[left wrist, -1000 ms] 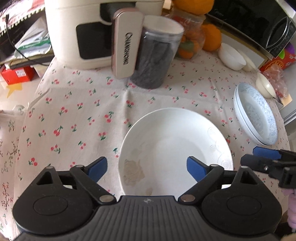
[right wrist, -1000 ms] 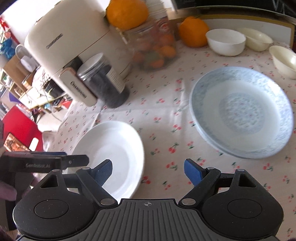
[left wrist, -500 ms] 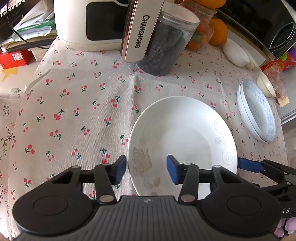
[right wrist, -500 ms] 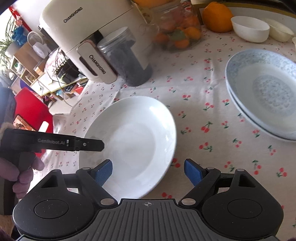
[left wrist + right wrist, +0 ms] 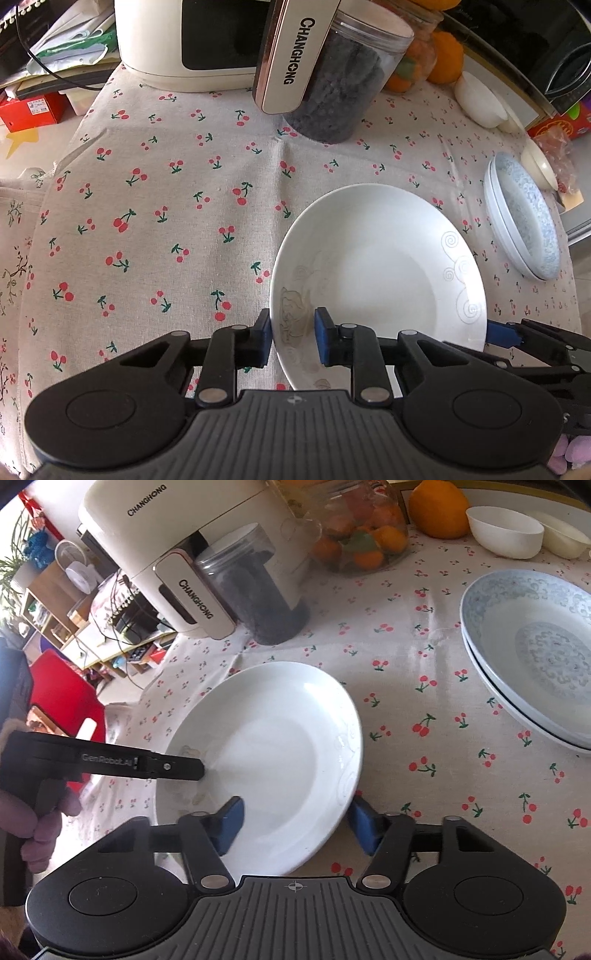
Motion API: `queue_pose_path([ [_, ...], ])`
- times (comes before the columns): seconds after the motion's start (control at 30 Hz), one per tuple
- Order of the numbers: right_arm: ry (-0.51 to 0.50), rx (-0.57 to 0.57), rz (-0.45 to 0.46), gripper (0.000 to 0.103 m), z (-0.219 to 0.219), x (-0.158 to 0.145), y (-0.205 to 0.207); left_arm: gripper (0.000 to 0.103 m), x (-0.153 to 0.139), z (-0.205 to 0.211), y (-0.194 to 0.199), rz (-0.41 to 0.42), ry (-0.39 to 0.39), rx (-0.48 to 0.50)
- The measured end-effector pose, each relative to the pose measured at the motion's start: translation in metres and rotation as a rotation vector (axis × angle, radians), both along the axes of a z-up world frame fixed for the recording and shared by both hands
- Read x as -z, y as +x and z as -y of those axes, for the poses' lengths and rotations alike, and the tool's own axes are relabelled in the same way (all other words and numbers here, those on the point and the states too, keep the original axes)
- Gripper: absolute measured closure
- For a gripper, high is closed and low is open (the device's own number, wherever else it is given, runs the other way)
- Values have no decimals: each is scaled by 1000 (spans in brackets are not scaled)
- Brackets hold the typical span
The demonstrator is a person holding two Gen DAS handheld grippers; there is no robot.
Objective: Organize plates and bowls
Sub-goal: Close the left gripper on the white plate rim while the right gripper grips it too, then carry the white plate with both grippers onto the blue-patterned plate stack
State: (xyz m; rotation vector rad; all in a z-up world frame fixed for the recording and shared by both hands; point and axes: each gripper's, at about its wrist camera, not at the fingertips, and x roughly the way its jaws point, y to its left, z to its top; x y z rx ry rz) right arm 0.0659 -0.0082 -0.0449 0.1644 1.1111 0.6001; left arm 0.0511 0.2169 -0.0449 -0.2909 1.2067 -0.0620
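A: Left view first. How far along?

B: Barely. My left gripper point(image 5: 291, 338) has just been closing, its pads straddling the near rim of the white plate point(image 5: 376, 280), which lies on the cloth point(image 5: 147, 221). The pads look nearly clenched on the rim; one may not quite touch. The blue plates point(image 5: 524, 221) are stacked to the right.

A: Right view?

B: My right gripper point(image 5: 295, 823) has been closing too, but stands loose around the rim. The bowls point(image 5: 504, 531) sit unstacked at the back.

A: Contents?

B: Plates empty. One jar point(image 5: 258, 587) holds something dark, another point(image 5: 362, 524) fruit.
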Motion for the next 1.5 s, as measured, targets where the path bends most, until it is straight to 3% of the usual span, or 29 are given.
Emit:
queue_pose_path([
  [0.23,-33,32,17,79,7,2,3,82,-3,0,-1,19,2,-14],
  [0.93,12,97,111,80,32,-29,16,83,-25,17,6,128,-56,-31],
  [1.5,44,189,148,80,85,-49,39,83,-37,63,25,186,-91,7],
])
